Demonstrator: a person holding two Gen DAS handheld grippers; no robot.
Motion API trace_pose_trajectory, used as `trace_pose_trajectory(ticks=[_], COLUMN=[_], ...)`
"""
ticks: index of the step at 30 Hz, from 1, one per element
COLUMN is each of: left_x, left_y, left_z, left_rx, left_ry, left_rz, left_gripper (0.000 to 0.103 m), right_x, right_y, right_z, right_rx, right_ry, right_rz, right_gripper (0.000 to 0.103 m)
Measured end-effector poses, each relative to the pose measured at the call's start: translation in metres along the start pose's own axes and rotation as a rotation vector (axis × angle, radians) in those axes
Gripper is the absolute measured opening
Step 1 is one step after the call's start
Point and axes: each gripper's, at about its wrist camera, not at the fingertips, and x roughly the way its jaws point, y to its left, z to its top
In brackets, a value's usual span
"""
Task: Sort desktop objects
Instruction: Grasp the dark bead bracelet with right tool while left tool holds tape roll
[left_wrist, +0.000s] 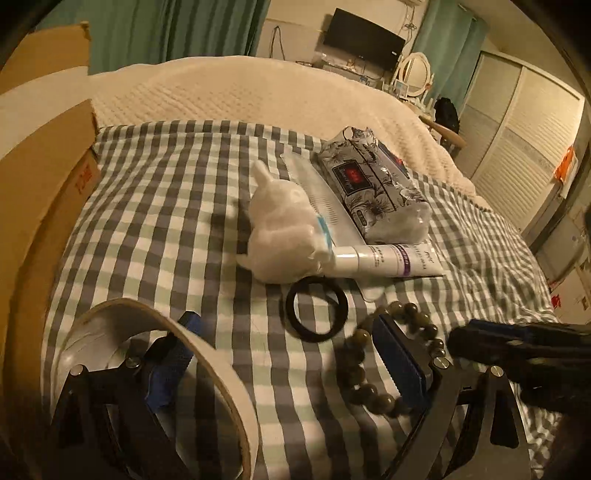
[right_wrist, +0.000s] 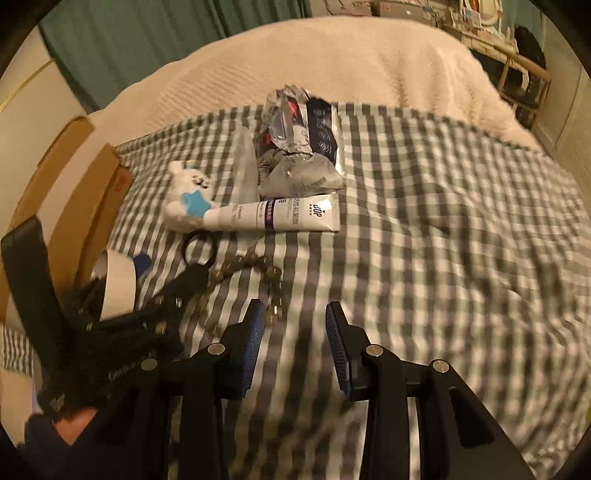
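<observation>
On the checked cloth (left_wrist: 166, 206) lie a white plush toy (left_wrist: 280, 229), a white tube (left_wrist: 388, 260), a floral tissue pack (left_wrist: 373, 184), a clear comb (left_wrist: 327, 201), a black ring (left_wrist: 314, 335) and a bead bracelet (left_wrist: 356, 343). My left gripper (left_wrist: 286, 318) stands wide open low over them. Its left finger reaches through the hole of a cream tape roll (left_wrist: 221, 369), and its right finger sits over the bracelet's loop. My right gripper (right_wrist: 295, 308) is open with nothing between its blue pads, just right of the bracelet (right_wrist: 258, 264) and near the tube (right_wrist: 288, 214).
An open cardboard box (left_wrist: 48, 184) stands at the cloth's left edge. A cream blanket (left_wrist: 258, 92) covers the bed beyond the cloth. The checked cloth (right_wrist: 443, 240) stretches bare to the right of the objects. Furniture and wardrobes line the far right wall.
</observation>
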Motion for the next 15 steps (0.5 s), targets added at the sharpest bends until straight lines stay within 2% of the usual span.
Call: trace_pose_trajectory(ticks=[2, 4, 5, 6, 7, 8, 9, 11, 15], left_x=[0.006, 0.011, 0.011, 0.011, 0.01, 0.009, 0.006, 0.0, -0.02], left_y=[-0.001, -0.001, 0.001, 0.003, 0.007, 0.012, 0.017, 0.022, 0.016], left_z=[0.003, 0.006, 0.006, 0.007, 0.007, 0.007, 0.006, 0.003, -0.008], left_rx=[0.012, 0.019, 0.014, 0.003, -0.018, -0.034, -0.058, -0.07, -0.02], left_ry=[0.01, 0.011, 0.008, 0.006, 0.0, -0.003, -0.008, -0.016, -0.057], left_rz=[0.003, 0.014, 0.02, 0.016, 0.001, -0.009, -0.024, -0.051, -0.072], left_gripper=[0.095, 0.084, 0.068, 0.052, 0.042, 0.023, 0.013, 0.005, 0.002], right_x=[0.018, 0.033, 0.037, 0.037, 0.036, 0.032, 0.027, 0.018, 0.006], right_y=[0.001, 0.0, -0.001, -0.001, 0.0, 0.0, 0.001, -0.001, -0.009], right_z=[0.003, 0.003, 0.002, 0.001, 0.0, 0.0, -0.001, -0.003, -0.005], right_rx=[0.009, 0.026, 0.033, 0.028, 0.02, 0.008, -0.009, -0.023, 0.008], right_ry=[0.016, 0.035, 0.032, 0.028, 0.026, 0.022, 0.009, -0.007, -0.028], right_rz=[0.006, 0.018, 0.02, 0.015, 0.017, 0.017, 0.009, 0.003, 0.009], right_gripper=[0.03, 0.021, 0.014, 0.014, 0.014, 0.014, 0.014, 0.014, 0.013])
